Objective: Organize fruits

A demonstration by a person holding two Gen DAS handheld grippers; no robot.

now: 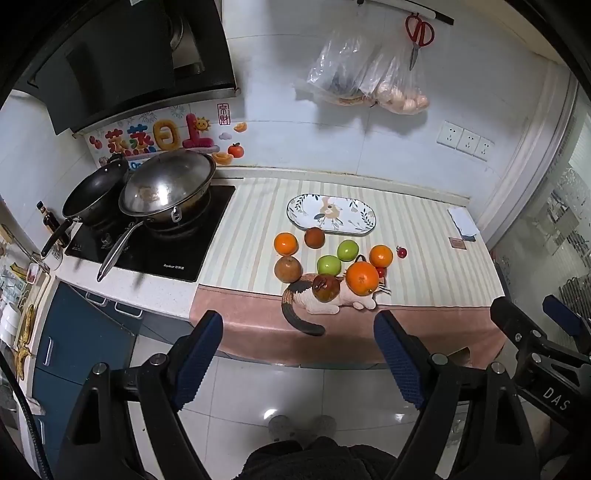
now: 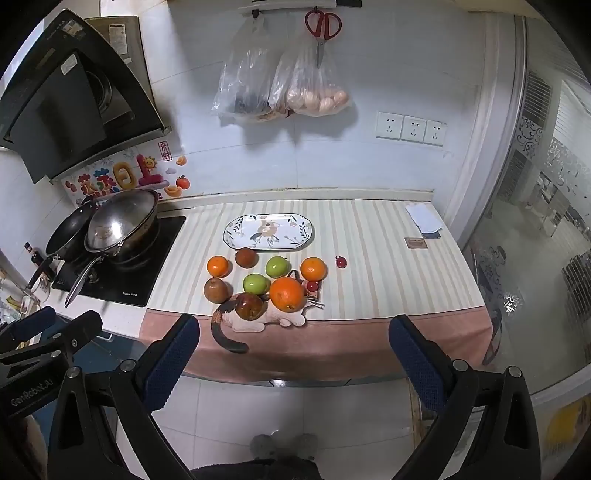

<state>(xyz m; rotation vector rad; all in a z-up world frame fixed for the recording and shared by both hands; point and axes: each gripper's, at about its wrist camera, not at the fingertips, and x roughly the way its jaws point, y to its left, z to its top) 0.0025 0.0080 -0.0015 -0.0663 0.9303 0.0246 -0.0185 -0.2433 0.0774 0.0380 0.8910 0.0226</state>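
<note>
Both claws hanging out over the floor, short of the worktop (image 2: 388, 236) edge. Left claw (image 1: 299, 360) spread wide, nothing between the blue pads. Right claw (image 2: 295, 363) same deal, wide apart and holding nothing.

Next up, right at the front edge on the pink cloth border: a cat-shaped mat (image 1: 325, 302) with its tail dangling over the side. Sitting on the cat: a dark red-brown fruit (image 1: 325, 288) and a big orange (image 1: 362, 278), side by side.

Just behind those, loose on the striped cloth: a brown pear (image 1: 287, 268), two green apples (image 1: 329, 264) (image 1: 347, 250), two smaller oranges (image 1: 285, 243) (image 1: 381, 256), another brownish fruit (image 1: 314, 237), plus a small red one (image 1: 401, 252) off to the right by itself. One more tiny red one (image 2: 312, 285) tucked beside the big orange.

Further back, an oval floral plate (image 1: 364, 216), no fruit on it.

Off to the left, pans (image 1: 168, 190) on the stove. On the wall, hanging bags (image 2: 284, 85) and red scissors (image 2: 322, 27).
</note>
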